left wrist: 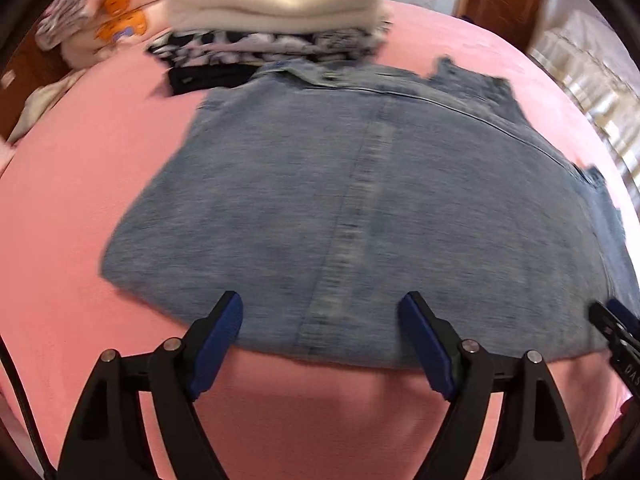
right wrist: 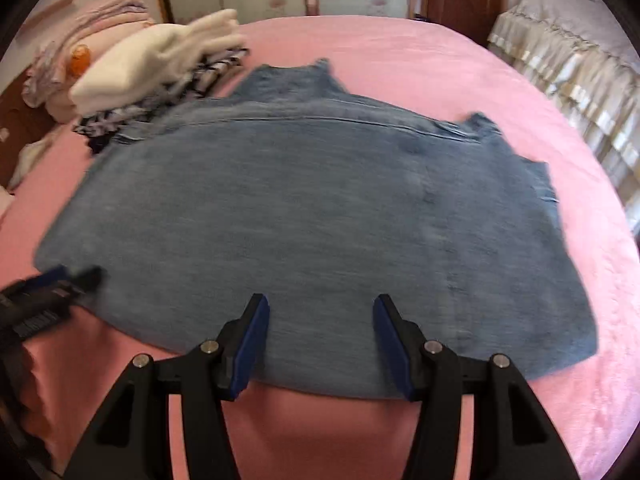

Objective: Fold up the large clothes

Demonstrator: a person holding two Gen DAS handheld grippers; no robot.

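A large blue denim garment (left wrist: pixel 360 208) lies spread flat on the pink bed, its collar end far from me; it also shows in the right wrist view (right wrist: pixel 312 216). My left gripper (left wrist: pixel 322 304) is open, its blue pads above the garment's near hem, holding nothing. My right gripper (right wrist: pixel 321 306) is open over the same near hem, further right, and empty. The right gripper's tip shows at the right edge of the left wrist view (left wrist: pixel 616 324). The left gripper shows blurred at the left of the right wrist view (right wrist: pixel 52 284).
A stack of folded clothes, cream on top (left wrist: pixel 276 4) (right wrist: pixel 152 60), sits at the far left of the pink bed (left wrist: pixel 72 208) (right wrist: pixel 400 56). Pink bedding (right wrist: pixel 96 12) lies behind it. A second bed with a frilled cover (right wrist: pixel 568 60) stands at the right.
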